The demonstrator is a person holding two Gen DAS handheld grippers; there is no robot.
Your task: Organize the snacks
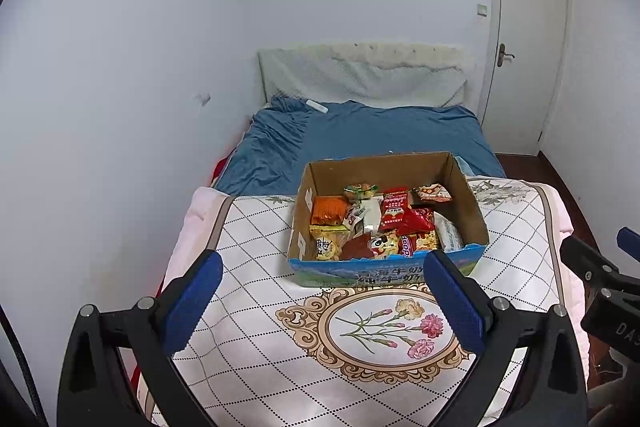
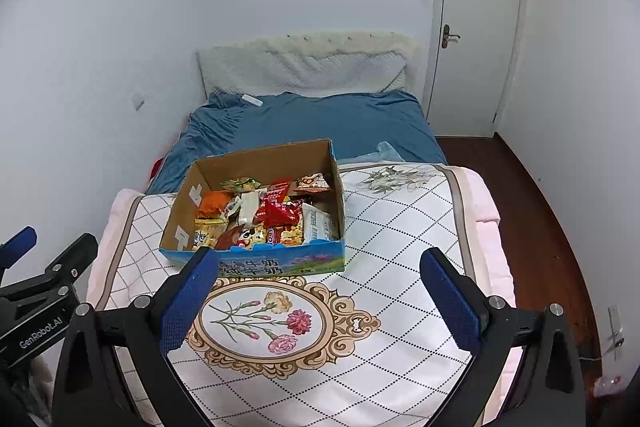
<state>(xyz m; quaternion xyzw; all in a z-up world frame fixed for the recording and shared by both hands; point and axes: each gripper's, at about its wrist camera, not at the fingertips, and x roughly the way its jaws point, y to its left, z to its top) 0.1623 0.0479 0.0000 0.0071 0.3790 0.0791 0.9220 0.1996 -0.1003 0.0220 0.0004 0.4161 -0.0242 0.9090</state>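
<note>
An open cardboard box point(image 1: 466, 195) with a blue printed front sits on a white quilt with a flower medallion point(image 1: 384, 331). It is full of several snack packets point(image 1: 380, 223), red, orange, yellow and white. My left gripper point(image 1: 322, 283) is open and empty, held above the quilt just in front of the box. In the right wrist view the same box point(image 2: 188, 203) and its snacks point(image 2: 268, 215) lie ahead to the left. My right gripper point(image 2: 320, 279) is open and empty, in front of the box and to its right. Each gripper shows at the edge of the other's view.
The quilt point(image 2: 400, 235) covers the near end of a bed with a blue sheet point(image 2: 320, 123) and a pale headboard cushion point(image 2: 304, 71). A white wall runs along the left. A closed door point(image 2: 476, 27) and dark wood floor point(image 2: 532, 211) are on the right.
</note>
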